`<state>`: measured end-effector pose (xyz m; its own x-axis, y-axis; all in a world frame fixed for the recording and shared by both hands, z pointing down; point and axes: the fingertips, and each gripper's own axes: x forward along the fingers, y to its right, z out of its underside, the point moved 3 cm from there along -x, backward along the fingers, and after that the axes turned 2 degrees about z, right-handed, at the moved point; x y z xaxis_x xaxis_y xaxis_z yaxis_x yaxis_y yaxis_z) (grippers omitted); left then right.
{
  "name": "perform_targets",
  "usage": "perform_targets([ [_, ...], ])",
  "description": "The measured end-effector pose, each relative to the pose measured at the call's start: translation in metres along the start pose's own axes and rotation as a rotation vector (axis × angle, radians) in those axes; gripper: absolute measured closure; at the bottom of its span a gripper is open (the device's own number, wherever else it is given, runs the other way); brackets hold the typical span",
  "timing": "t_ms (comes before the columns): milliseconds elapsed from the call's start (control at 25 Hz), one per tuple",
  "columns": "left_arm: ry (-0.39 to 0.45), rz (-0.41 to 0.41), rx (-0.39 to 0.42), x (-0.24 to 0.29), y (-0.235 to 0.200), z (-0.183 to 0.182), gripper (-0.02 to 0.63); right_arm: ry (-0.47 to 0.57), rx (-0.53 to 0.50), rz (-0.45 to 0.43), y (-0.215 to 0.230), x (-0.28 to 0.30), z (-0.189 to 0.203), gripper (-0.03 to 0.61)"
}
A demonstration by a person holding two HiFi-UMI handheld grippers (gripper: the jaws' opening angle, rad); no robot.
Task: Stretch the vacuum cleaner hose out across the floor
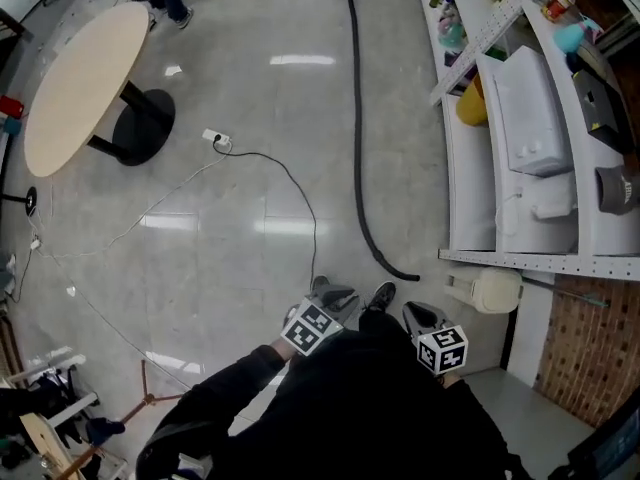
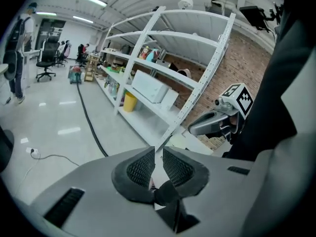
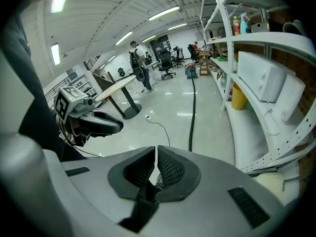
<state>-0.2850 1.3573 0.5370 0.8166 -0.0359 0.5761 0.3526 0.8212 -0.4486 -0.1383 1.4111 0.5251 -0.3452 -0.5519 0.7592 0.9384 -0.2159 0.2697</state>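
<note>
The black vacuum hose [image 1: 358, 148] lies on the glossy floor, running from the far end of the room down alongside the shelving to a loose end near my feet. It also shows as a dark line in the left gripper view as hose [image 2: 89, 117] and in the right gripper view as hose [image 3: 191, 117]. My left gripper [image 1: 335, 294] hangs just above my shoe, short of the hose end. My right gripper [image 1: 420, 315] is beside it on the right. Both are shut and hold nothing: left gripper [image 2: 158, 153], right gripper [image 3: 156, 154].
White shelving [image 1: 470, 168] with boxes lines the right side. A beige canister [image 1: 490, 290] sits at its near corner, by a brick wall [image 1: 590, 348]. A thin black cable [image 1: 290, 178] runs from a white plug [image 1: 215, 140]. A round table [image 1: 85, 78] stands far left. A person [image 3: 138, 68] stands far off.
</note>
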Motion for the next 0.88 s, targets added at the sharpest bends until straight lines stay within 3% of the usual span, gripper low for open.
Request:
perform_targets([
  [120, 0.003, -0.036, -0.015, -0.012, 0.0, 0.007, 0.549, 0.021, 0.027, 0.001, 0.003, -0.003, 0.001, 0.551],
  [240, 0.006, -0.058, 0.023, -0.023, 0.002, -0.006, 0.549, 0.076, 0.045, -0.002, 0.0, -0.01, -0.002, 0.551],
  [440, 0.069, -0.093, 0.117, 0.01, 0.029, -0.085, 0.549, 0.15, 0.03, 0.016, 0.052, -0.046, -0.017, 0.558],
  [600, 0.08, -0.092, 0.135, 0.047, 0.076, -0.09, 0.549, 0.18, 0.139, 0.038, 0.089, -0.065, 0.035, 0.558],
  [760, 0.0, -0.076, 0.186, 0.067, 0.108, -0.063, 0.549, 0.162, 0.243, 0.023, 0.101, -0.067, 0.095, 0.558],
  [880, -0.046, -0.106, 0.155, 0.07, 0.114, -0.044, 0.549, 0.15, 0.287, 0.012, 0.108, -0.067, 0.127, 0.558],
])
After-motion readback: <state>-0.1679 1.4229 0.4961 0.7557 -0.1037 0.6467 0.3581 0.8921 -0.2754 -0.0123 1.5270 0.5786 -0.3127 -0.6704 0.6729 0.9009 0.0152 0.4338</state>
